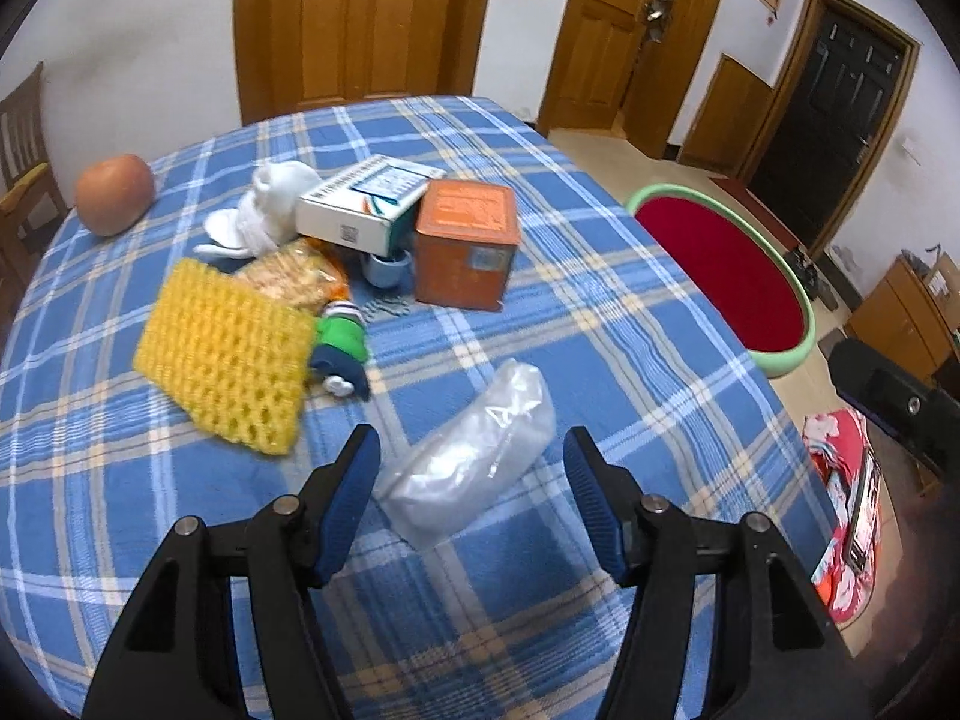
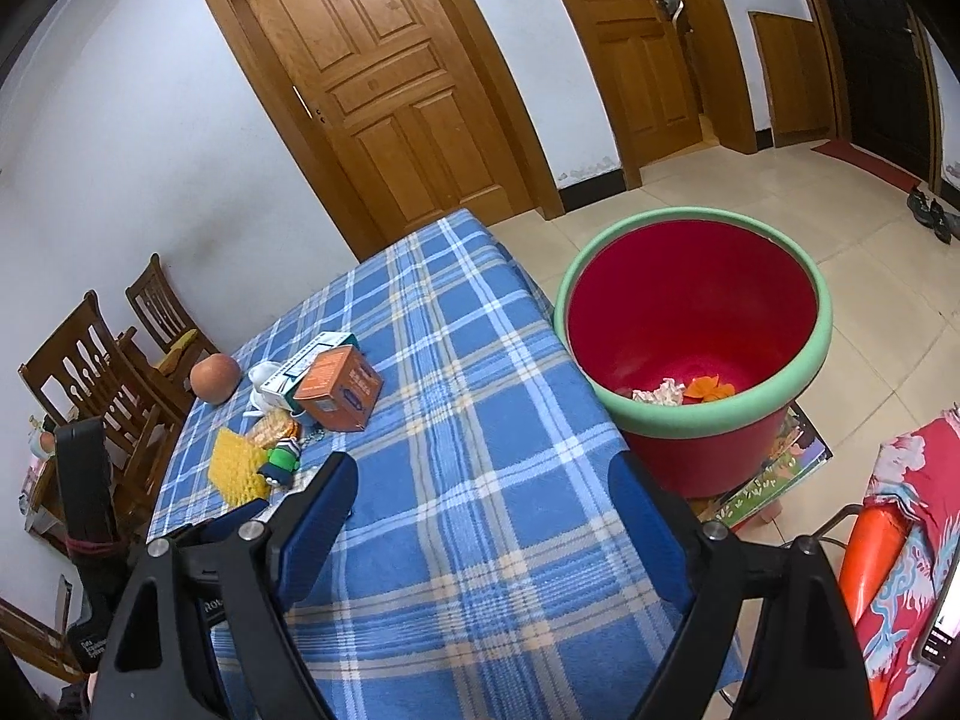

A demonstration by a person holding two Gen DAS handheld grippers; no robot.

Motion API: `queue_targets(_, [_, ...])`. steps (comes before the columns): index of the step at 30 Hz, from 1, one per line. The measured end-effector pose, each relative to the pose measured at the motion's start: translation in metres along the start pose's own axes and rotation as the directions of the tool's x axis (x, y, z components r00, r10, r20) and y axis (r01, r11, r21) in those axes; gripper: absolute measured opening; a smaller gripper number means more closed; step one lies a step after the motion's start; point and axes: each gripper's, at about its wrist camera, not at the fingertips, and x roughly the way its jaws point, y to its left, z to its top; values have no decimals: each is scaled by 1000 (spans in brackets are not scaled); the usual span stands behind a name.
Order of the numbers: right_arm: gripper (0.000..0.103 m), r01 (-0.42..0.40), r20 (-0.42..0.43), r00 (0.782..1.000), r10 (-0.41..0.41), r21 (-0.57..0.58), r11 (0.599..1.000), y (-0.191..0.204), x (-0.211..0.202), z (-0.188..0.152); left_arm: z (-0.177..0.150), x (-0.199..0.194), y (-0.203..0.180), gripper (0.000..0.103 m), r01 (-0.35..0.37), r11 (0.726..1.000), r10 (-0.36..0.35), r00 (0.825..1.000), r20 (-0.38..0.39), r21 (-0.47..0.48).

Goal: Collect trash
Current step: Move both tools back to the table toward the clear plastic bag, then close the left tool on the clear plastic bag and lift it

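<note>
Crumpled clear plastic bag (image 1: 474,456): lies flat on the blue plaid tablecloth, long axis diagonal, near the table's front edge, apart from the other items.

Red plastic bucket with a pale green rim (image 2: 696,324): stands upright on the floor just beside the table. Inside, at the bottom: crumpled white paper (image 2: 663,391) and an orange scrap (image 2: 711,388), side by side.

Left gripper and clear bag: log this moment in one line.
left gripper: open, straddling clear plastic bag | right gripper: open, empty | bin: holds trash
</note>
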Motion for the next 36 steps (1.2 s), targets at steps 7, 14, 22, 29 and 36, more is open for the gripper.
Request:
queue_targets(7, [87,1,-2,1000,-1,6,1000,-3,1,0,-4,5,-8,42,17,999,-17,1000,-11,35])
queue_targets(14, [87,1,-2,1000,-1,5,1000,-3,1,1,-5,-2,-7,39,35,999,-35,999,9,18])
queue_targets(22, [87,-4,-7,1000,4,-9,1000,3,3,0,0,-32,8,38,35,998,-31,996,85,-51])
queue_targets(29, [87,-25,-25,999,25,-34,999,17,9,-1,1,-57,36,38,-2,991,22,988,150,-132])
queue_targets(36, [87,-64,-47,997,61,-80,995,42,16,1,-2,-73,66,38,-35,977,74,980,182,-209])
